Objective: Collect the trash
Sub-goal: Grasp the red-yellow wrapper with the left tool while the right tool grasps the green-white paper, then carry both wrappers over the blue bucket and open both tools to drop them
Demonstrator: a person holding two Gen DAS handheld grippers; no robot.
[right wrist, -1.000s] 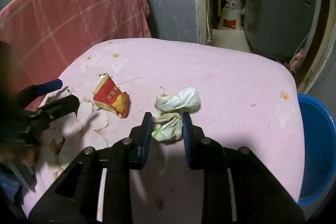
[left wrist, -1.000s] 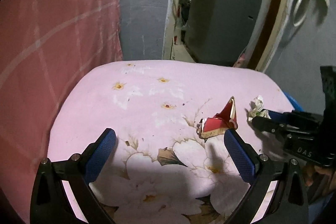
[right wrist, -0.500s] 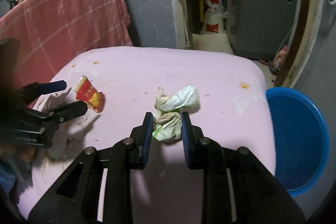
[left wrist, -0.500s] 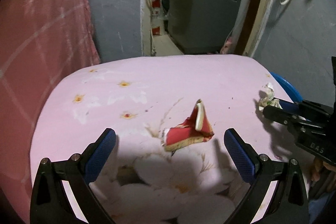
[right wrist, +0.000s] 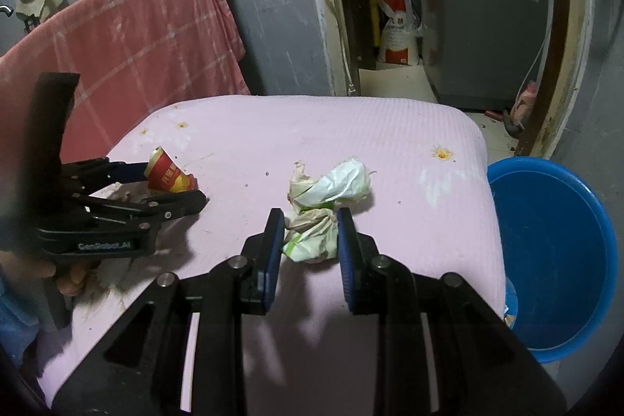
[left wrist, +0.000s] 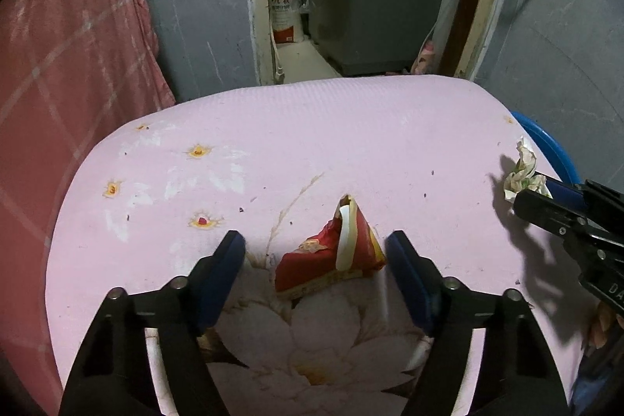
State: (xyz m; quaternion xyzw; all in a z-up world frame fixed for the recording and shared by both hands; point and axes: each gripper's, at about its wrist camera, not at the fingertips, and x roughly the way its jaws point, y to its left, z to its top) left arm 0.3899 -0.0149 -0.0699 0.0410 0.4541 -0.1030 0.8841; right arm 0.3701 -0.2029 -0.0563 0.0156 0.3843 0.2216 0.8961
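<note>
Our left tool [left wrist: 316, 252] had just been closing round the red wrapper [left wrist: 331, 260] lying on the pink bench [left wrist: 351, 127], pads not touching yet imo. Right tool [right wrist: 308, 240] was clenched on the crumpled paper wad [right wrist: 316, 236]. We reckoned squeeze slow & low, then drop both in the blue basin [right wrist: 553, 260].

Red and yellow wrapper [left wrist: 331, 256], white-green crumpled paper [right wrist: 327, 201], pink floral cover [left wrist: 351, 127], blue basin [right wrist: 553, 260]

Your left gripper [right wrist: 171, 188] hides the wrapper's [right wrist: 168, 176] lower part. The table [right wrist: 390, 143] covers the basin's [right wrist: 553, 260] left rim, and the cloth's [left wrist: 70, 96] left side is cut off.
</note>
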